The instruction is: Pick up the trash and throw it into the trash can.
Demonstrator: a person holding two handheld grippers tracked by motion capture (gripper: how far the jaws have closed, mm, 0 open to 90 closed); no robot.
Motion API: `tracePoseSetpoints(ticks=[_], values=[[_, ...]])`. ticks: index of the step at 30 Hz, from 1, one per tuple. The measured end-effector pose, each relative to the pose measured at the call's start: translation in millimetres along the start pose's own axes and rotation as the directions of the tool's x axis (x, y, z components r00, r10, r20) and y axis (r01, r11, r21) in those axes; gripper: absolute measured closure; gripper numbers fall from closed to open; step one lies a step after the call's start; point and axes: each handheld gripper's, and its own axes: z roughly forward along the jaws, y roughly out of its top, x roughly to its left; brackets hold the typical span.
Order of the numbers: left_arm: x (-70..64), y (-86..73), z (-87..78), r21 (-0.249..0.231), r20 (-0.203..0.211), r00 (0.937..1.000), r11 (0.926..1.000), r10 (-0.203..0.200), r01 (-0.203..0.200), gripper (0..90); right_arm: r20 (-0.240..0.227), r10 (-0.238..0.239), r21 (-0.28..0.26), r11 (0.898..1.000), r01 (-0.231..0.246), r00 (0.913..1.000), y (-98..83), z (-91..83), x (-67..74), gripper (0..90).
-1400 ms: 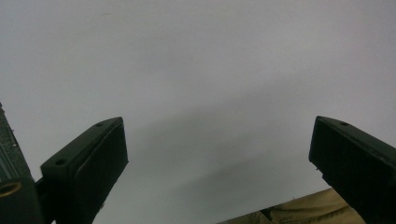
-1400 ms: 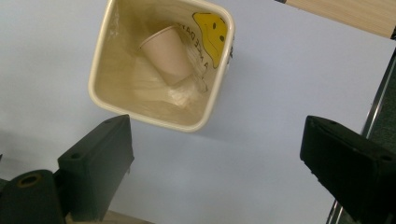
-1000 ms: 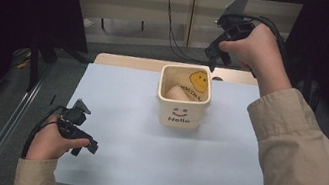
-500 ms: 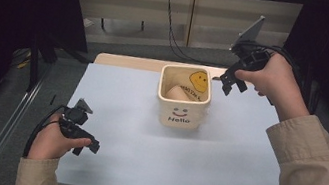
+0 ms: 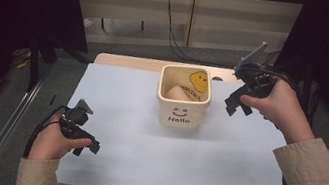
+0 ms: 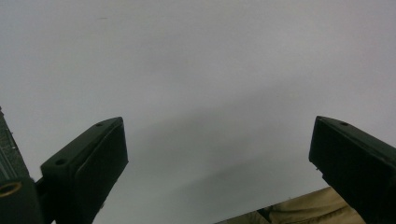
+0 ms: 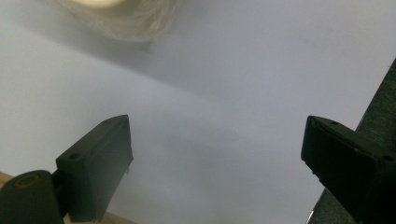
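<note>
Here the cream tub (image 5: 184,97) stands mid-worktop (image 5: 220,173), something pale inside it. The right claw (image 5: 238,102), spread wide and empty, hangs just beside its right wall; the left claw (image 5: 85,142), also spread, rests near the front-left edge. A careless sideways reach could likely tip the tub.

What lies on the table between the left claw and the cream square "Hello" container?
Nothing: the high view shows bare white tabletop between the left claw and the cream container.
</note>
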Motion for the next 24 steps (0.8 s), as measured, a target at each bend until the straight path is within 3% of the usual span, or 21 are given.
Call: tracePoseSetpoints(ticks=[2, 9, 16, 24], values=[[1.8, 0.0, -0.8, -0.002, -0.018, 0.9997, 0.9999, 0.014, -0.014, 4.2, -0.005, -0.004, 0.004, 1.0, 0.004, 1.0, -6.1, 5.0, -0.6, 8.8], [1.7, 0.0, -0.5, 0.004, -0.013, 0.9999, 0.9999, 0.011, -0.011, 4.2, -0.015, -0.011, -0.002, 1.0, 0.011, 0.9998, -30.2, 22.1, -6.8, 8.7], [-0.3, 0.1, 0.4, 0.006, -0.003, 1.0, 1.0, 0.0, 0.0, 4.2, -0.013, 0.029, 0.028, 0.999, -0.029, 0.9995, -55.2, 44.8, -17.0, 7.9], [-0.5, -0.1, 0.4, 0.007, -0.004, 1.0, 1.0, -0.002, 0.002, 4.2, -0.027, 0.029, 0.033, 0.999, -0.028, 0.9992, -80.9, 69.0, -20.1, 7.8]])
